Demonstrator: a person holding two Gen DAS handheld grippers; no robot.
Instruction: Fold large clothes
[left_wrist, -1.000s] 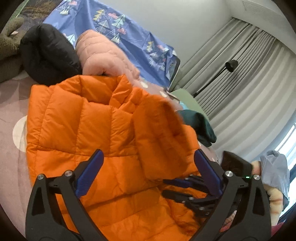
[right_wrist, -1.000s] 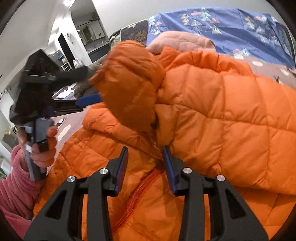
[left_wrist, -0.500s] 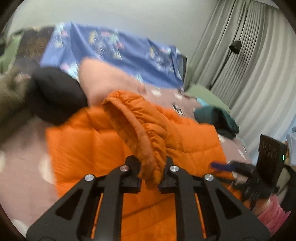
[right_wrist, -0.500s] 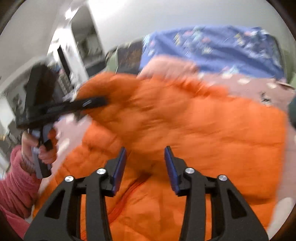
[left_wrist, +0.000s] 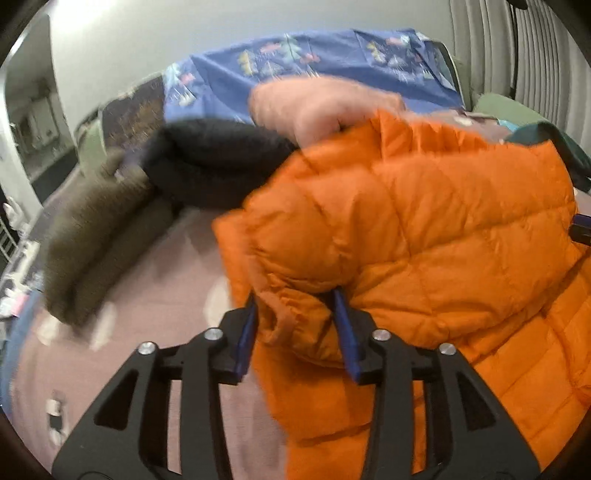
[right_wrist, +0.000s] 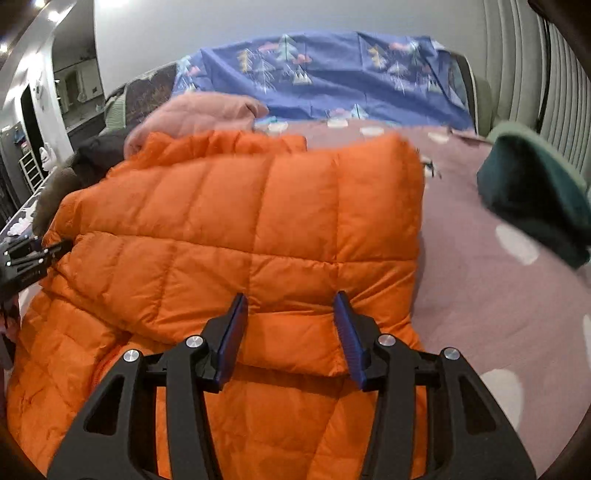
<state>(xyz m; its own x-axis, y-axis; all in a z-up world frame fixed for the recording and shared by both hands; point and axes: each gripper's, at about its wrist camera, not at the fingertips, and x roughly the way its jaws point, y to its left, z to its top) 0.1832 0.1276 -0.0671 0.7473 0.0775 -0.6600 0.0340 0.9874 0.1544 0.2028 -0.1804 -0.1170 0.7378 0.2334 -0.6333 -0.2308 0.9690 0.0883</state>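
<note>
since a second ago the orange sleeve i'd lifted came down folded across the orange jacket (right_wrist: 236, 236) on the mauve bedspread (right_wrist: 491, 295). my left gripper (left_wrist: 297, 325) had just been opening, its pads apart with the bunched cuff (left_wrist: 291, 321) between them. my right gripper (right_wrist: 288, 325) stood apart too, the jacket's folded edge between its pads, whether pinched i couldn't tell.
</note>
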